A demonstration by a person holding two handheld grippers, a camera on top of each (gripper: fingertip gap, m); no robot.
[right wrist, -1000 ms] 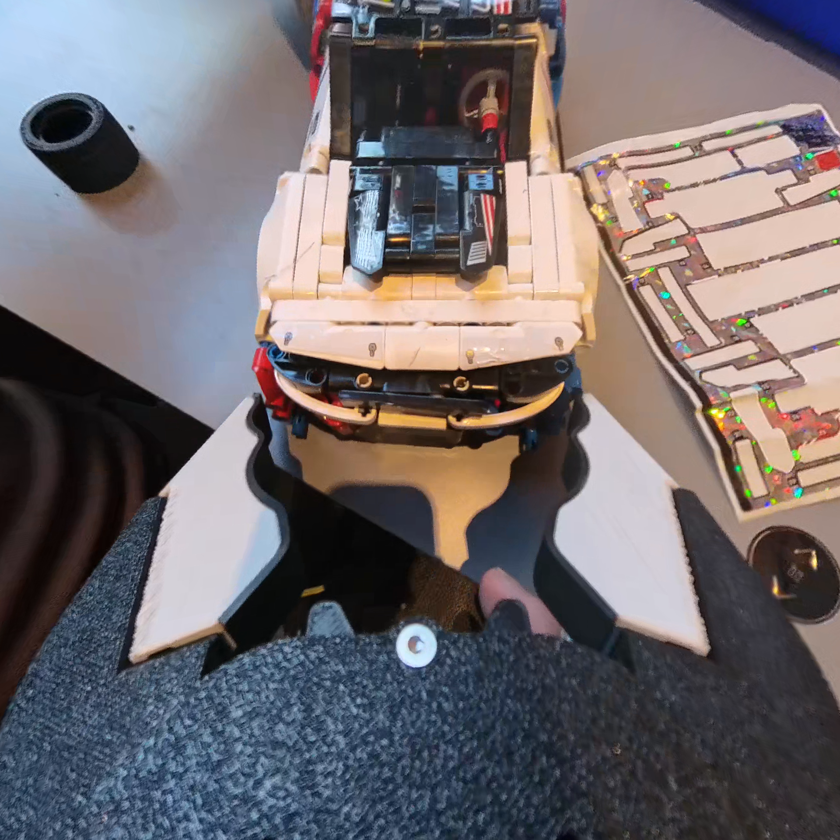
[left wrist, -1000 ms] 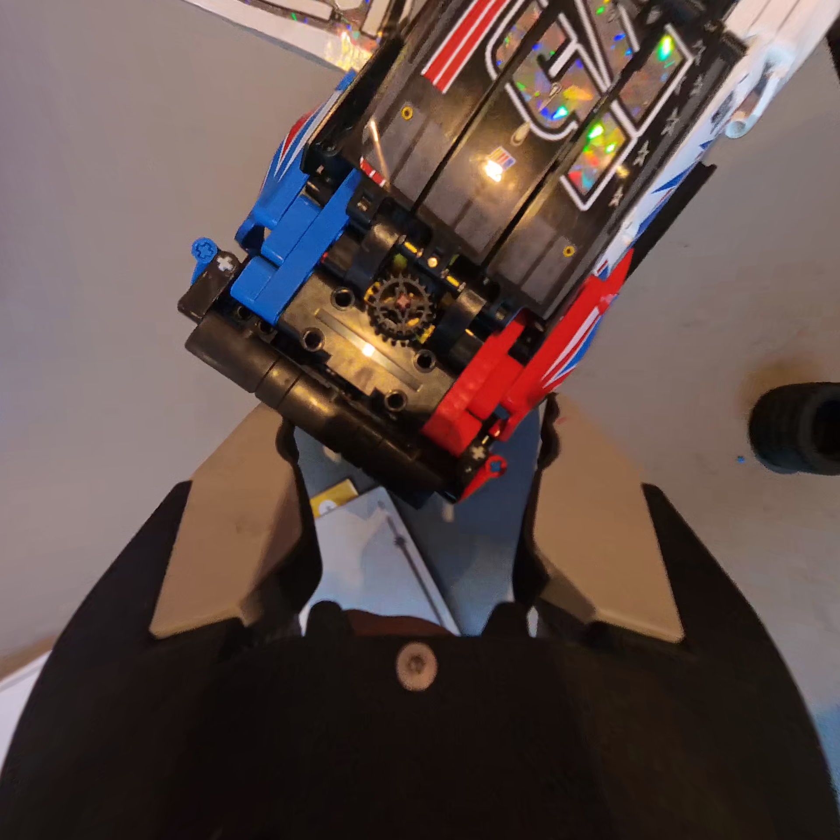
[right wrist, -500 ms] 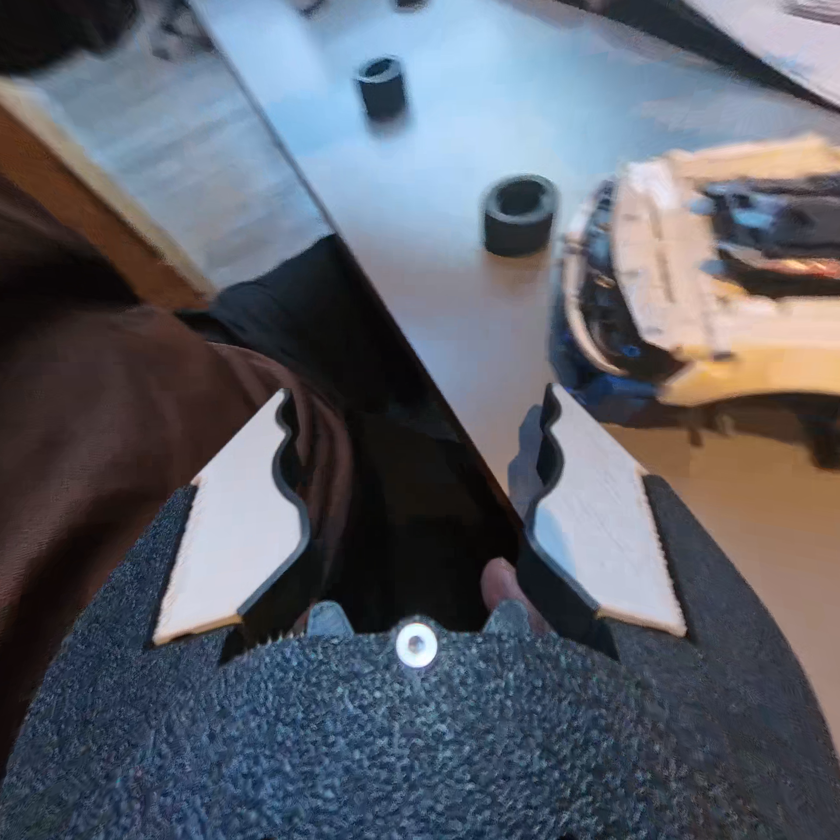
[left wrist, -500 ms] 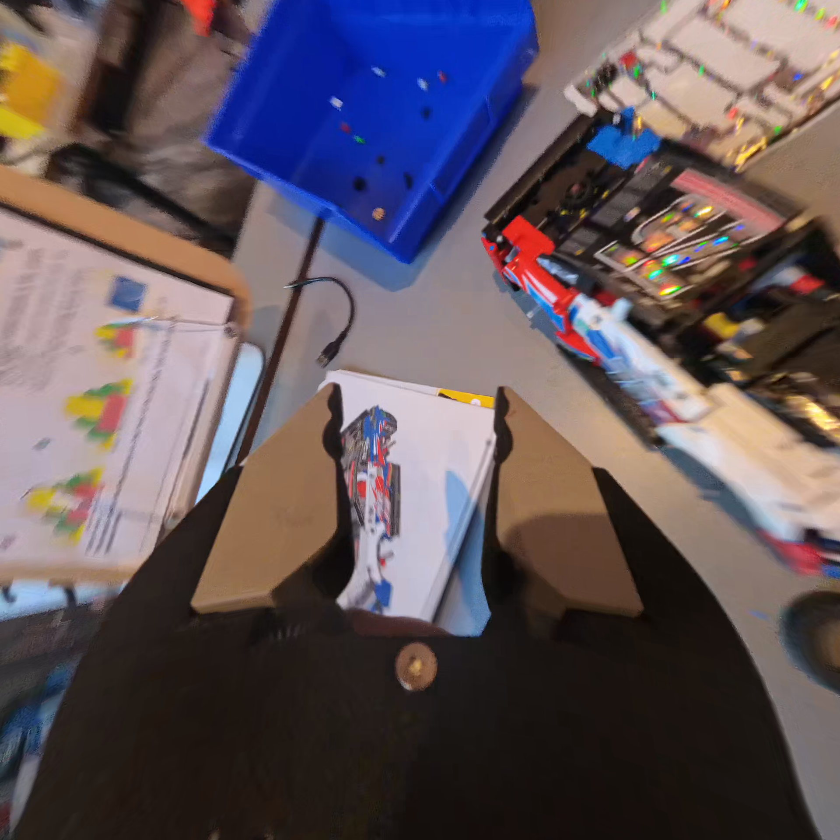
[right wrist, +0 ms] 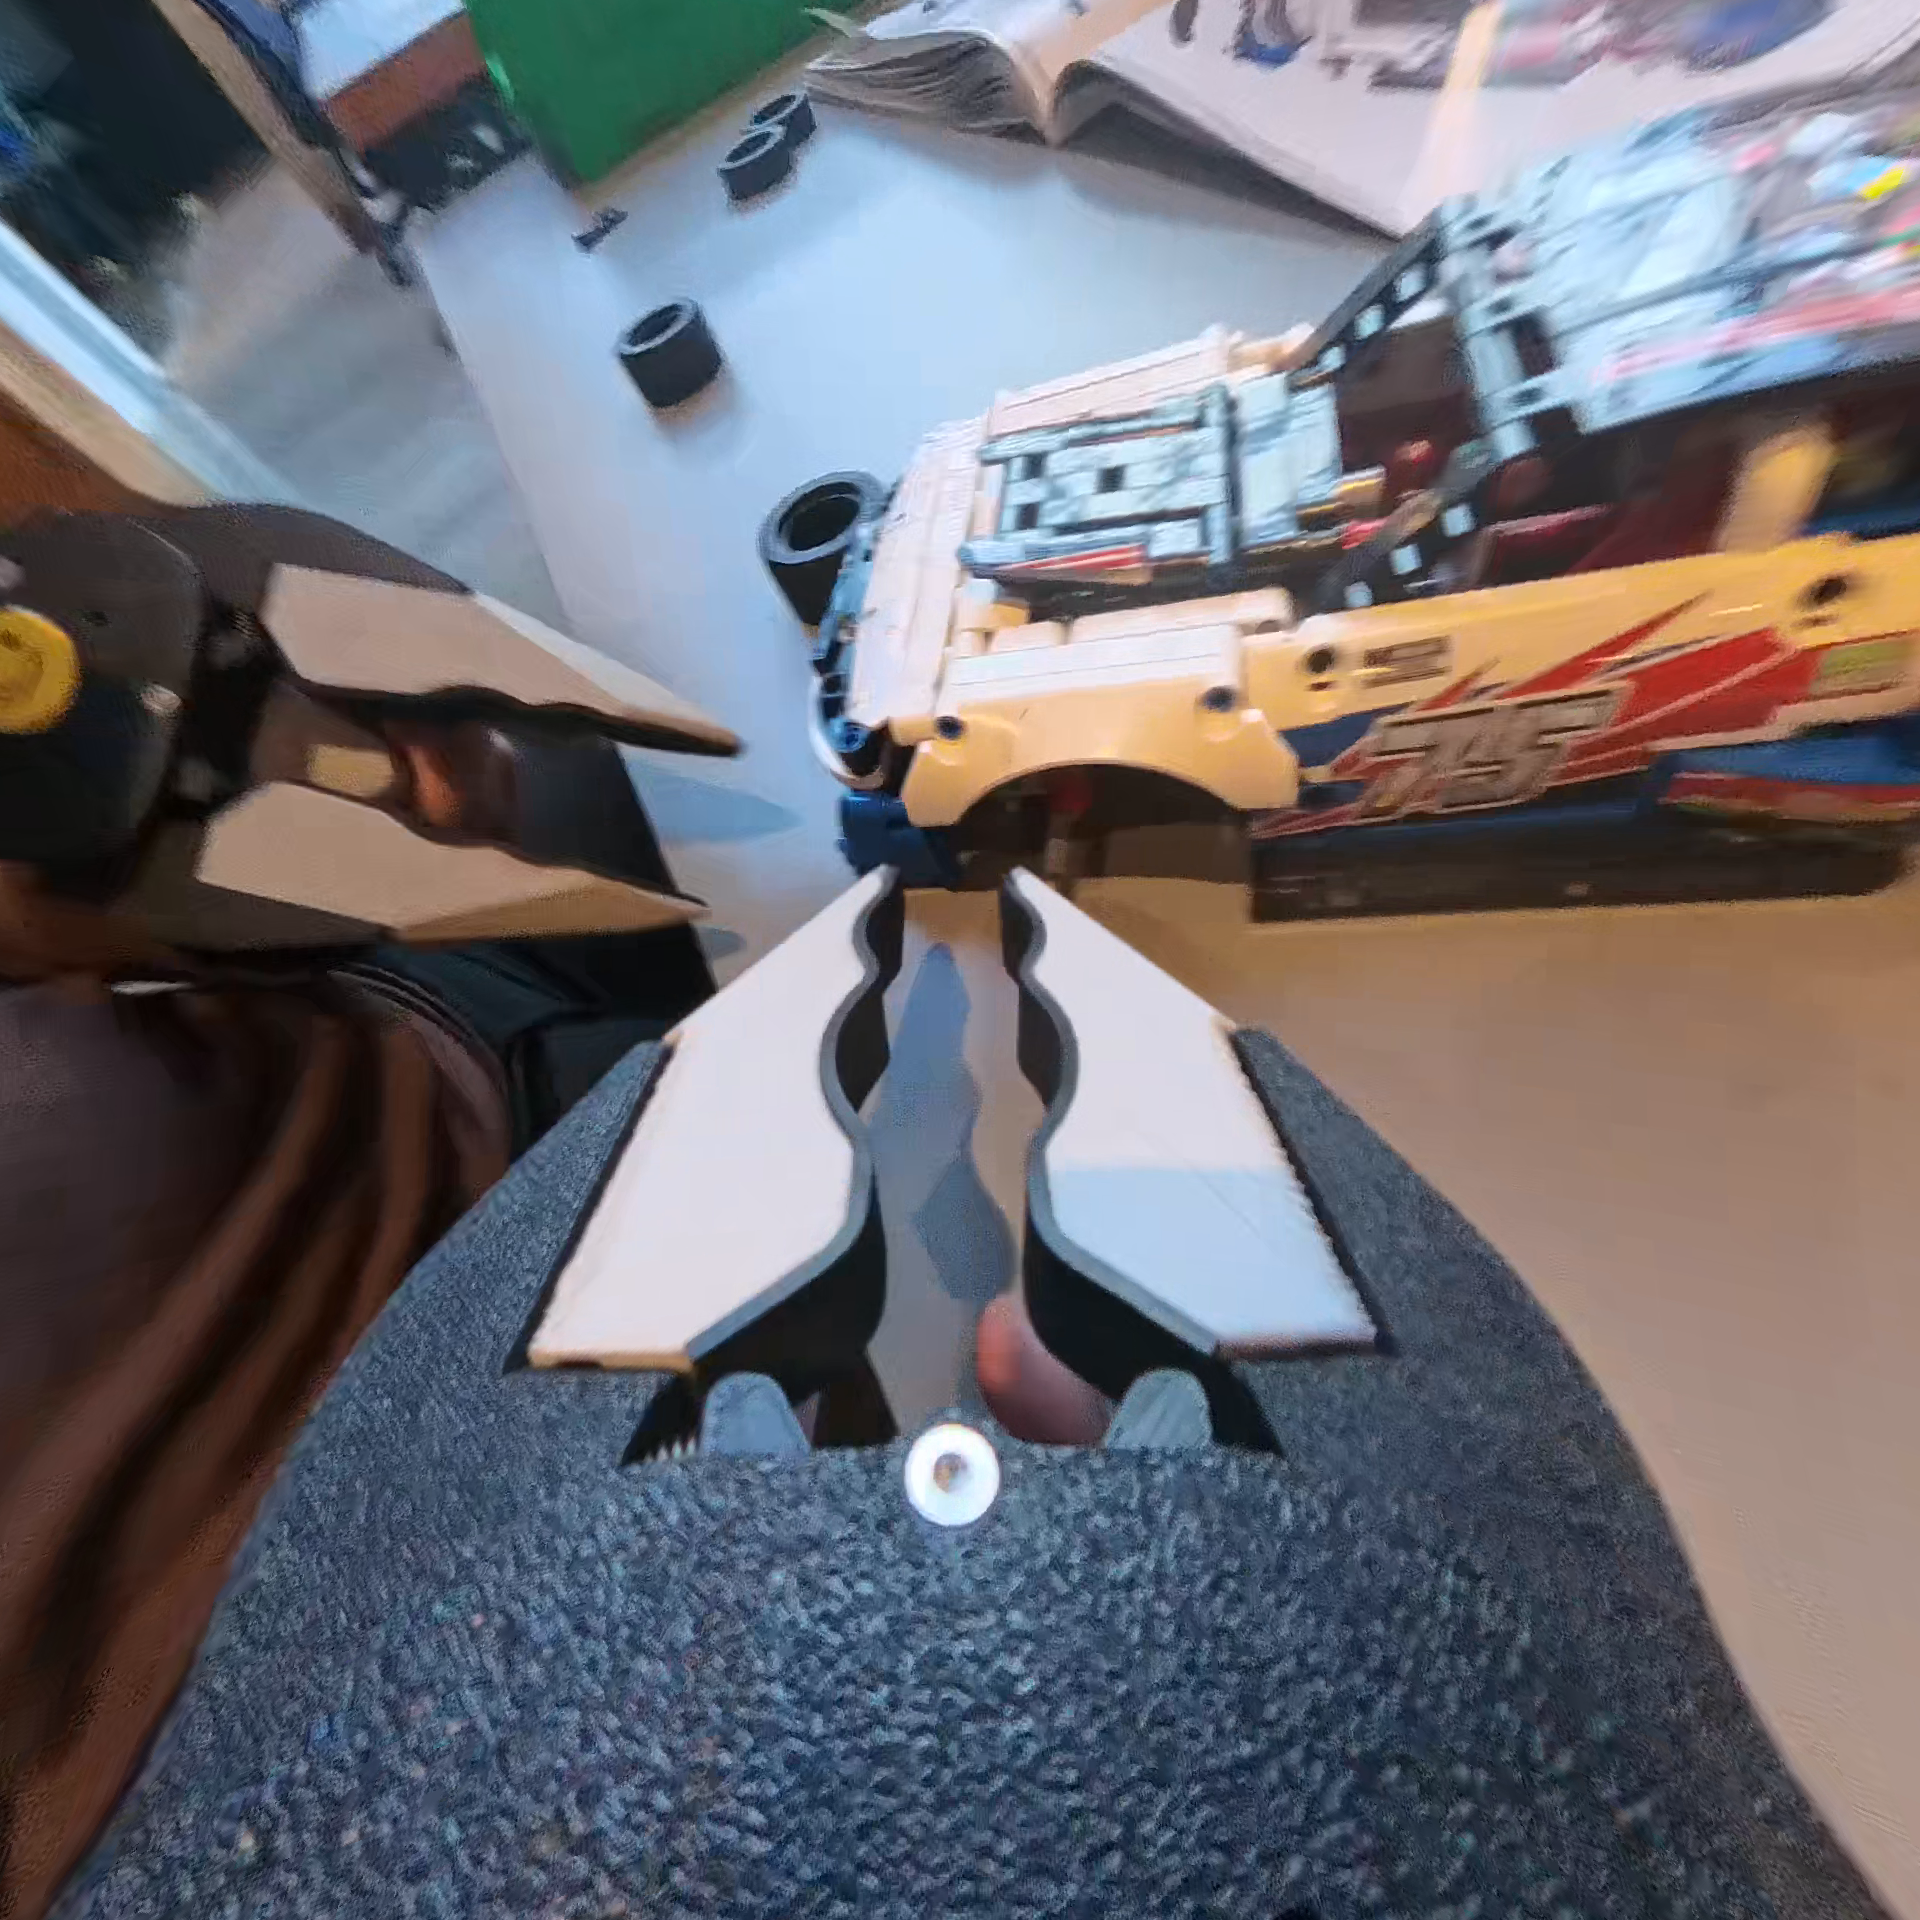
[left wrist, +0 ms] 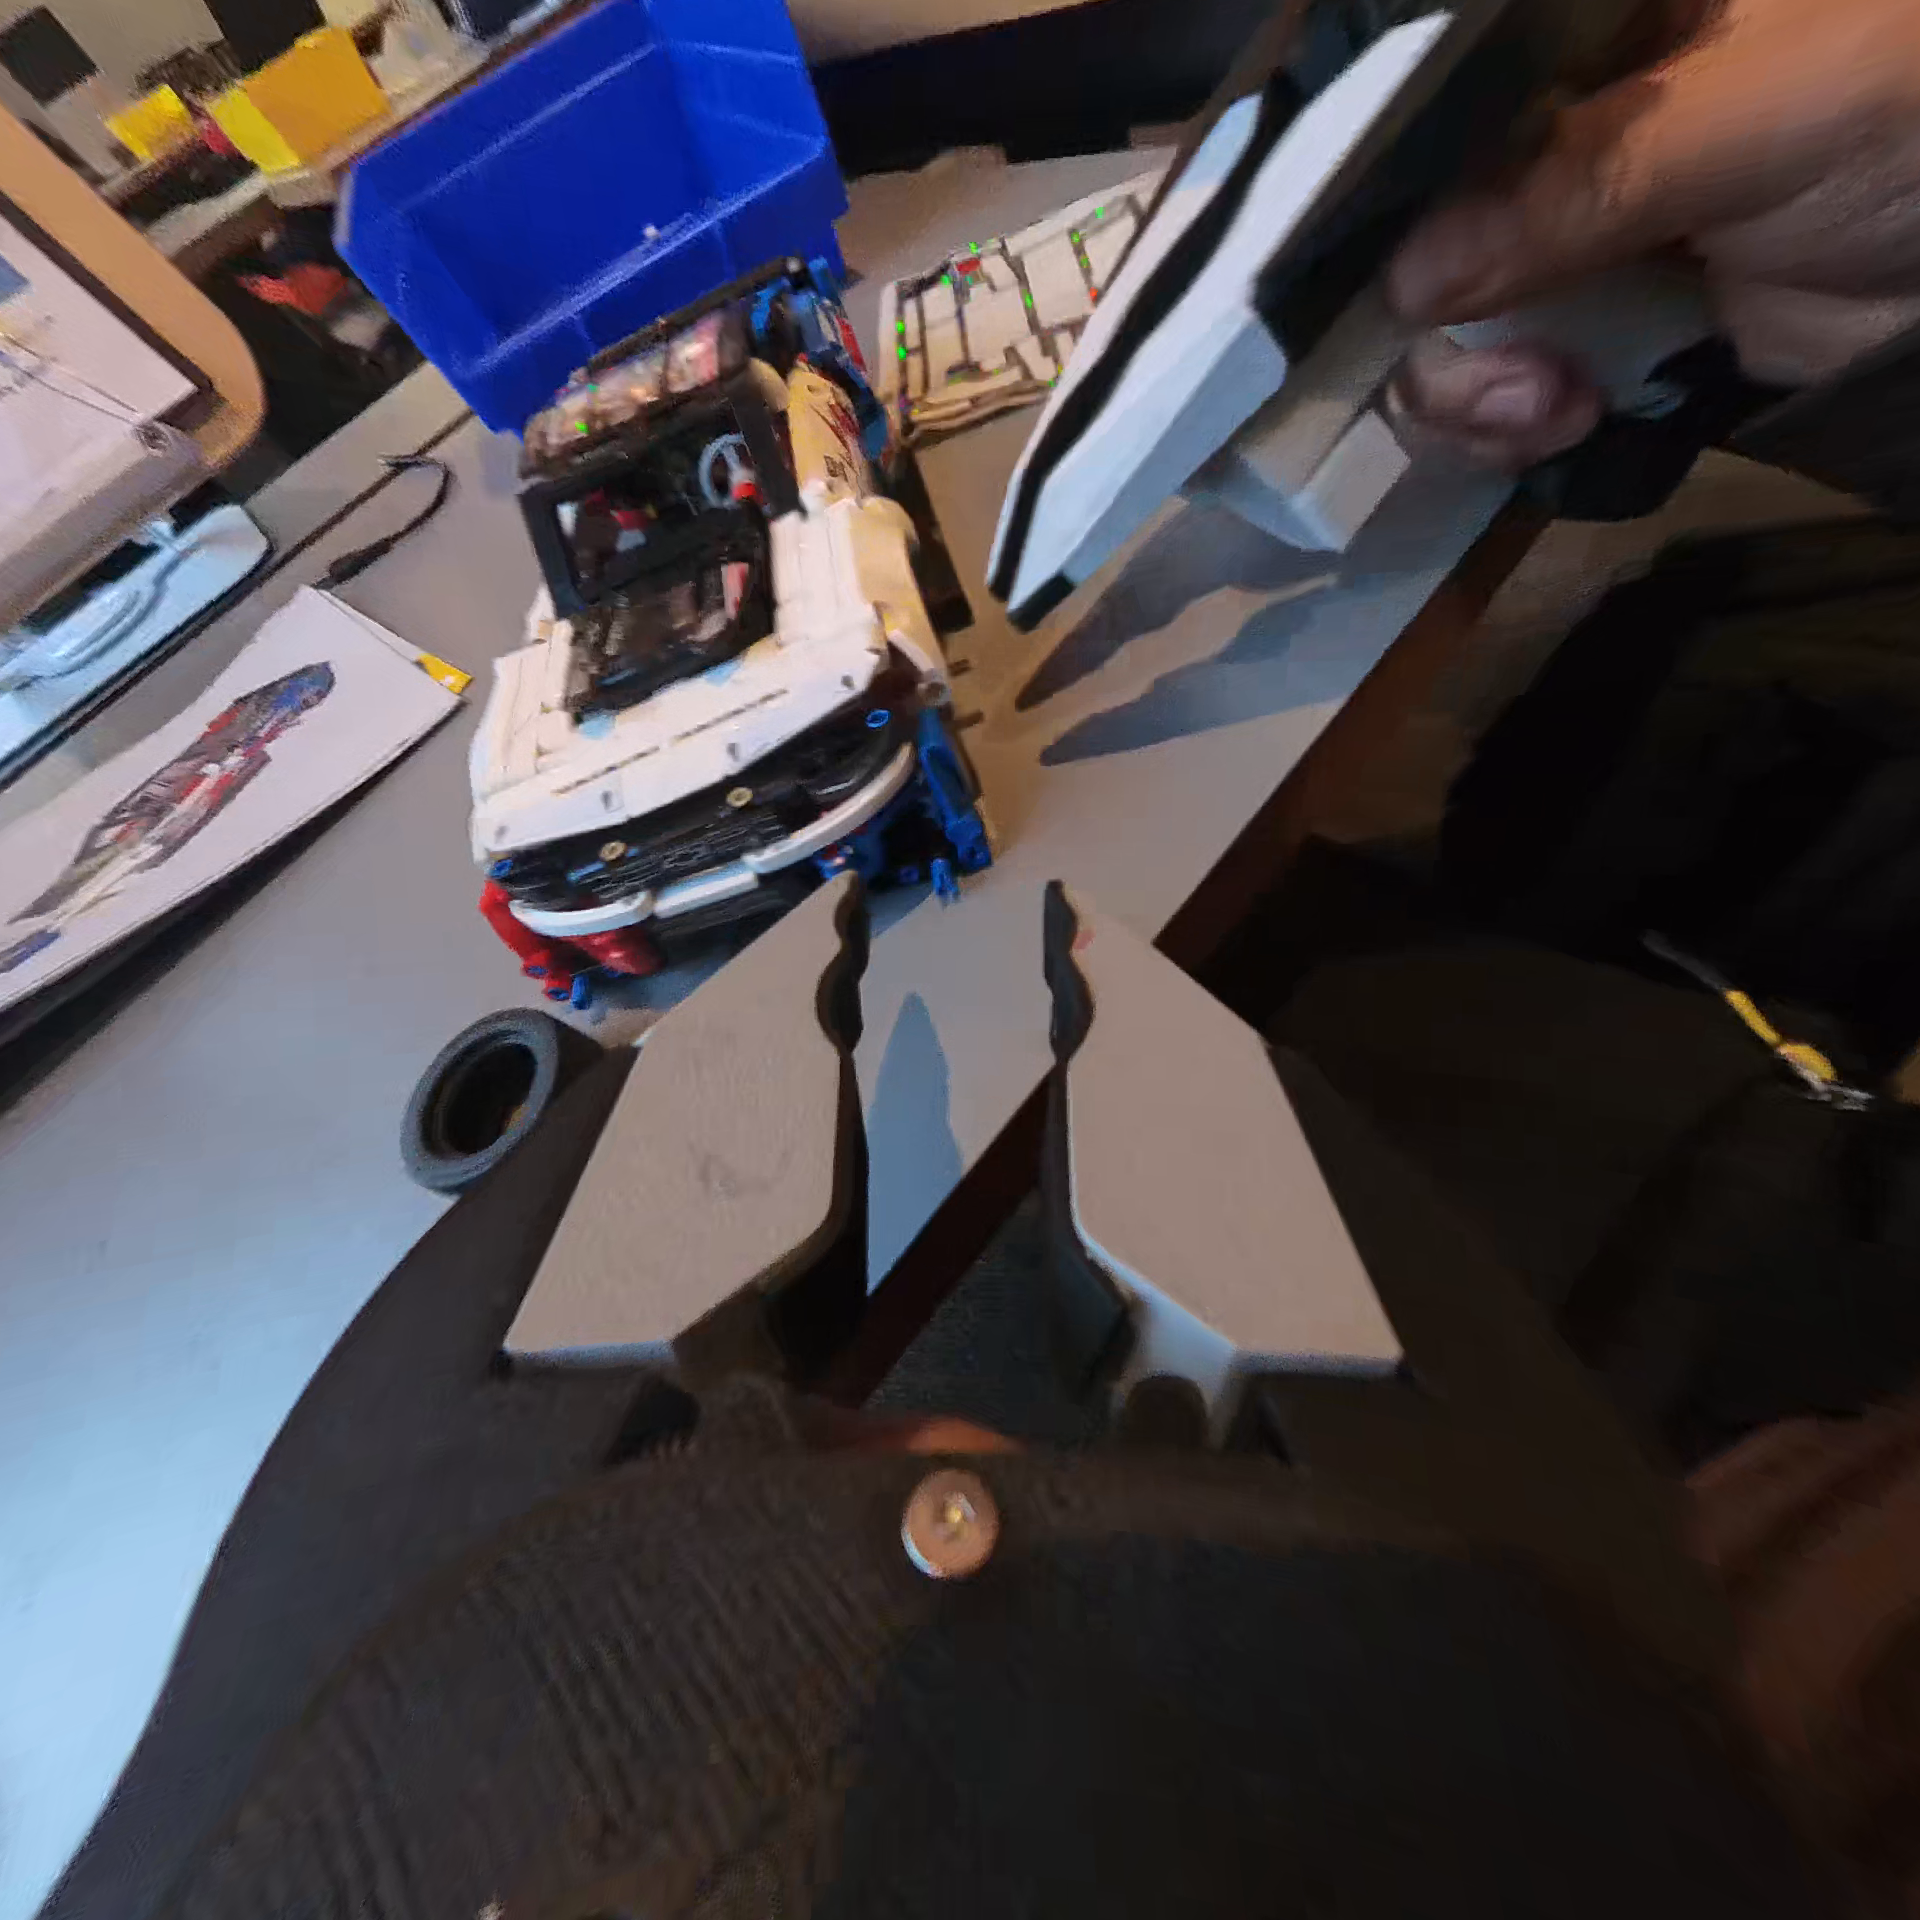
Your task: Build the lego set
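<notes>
Two grippers, both empty, held off the near edge of my worktop [left wrist: 260, 1195]. Left gripper [left wrist: 951, 914]: jaws parted by a narrow gap, nothing between them. Right gripper [right wrist: 951, 883]: jaws drawn close, a slim gap showing, nothing pinched.

Item, loose tyre [left wrist: 480, 1099]: black, lying just beside the car's front corner, clear of the left gripper. I judge it soft and grippy, easily squeezed across its tread.

Item, lego car [left wrist: 717, 665]: resting on the worktop ahead of both grippers, nose towards me, no wheel in the front arch seen from the right wrist view. White bonnet and flanks, black cabin frame and roof, red and blue trim at the front corners, striped decals down the side. I judge it fairly heavy for its size, stiff along the chassis, fragile at clipped panels and bumper; best taken low across the sills, not by the roof.

Further items: three more tyres [right wrist: 670, 351] well apart on the far worktop; instruction booklet [left wrist: 208, 758] left of the car; sticker sheet [left wrist: 997, 322] and blue bin [left wrist: 592, 218] behind it.
</notes>
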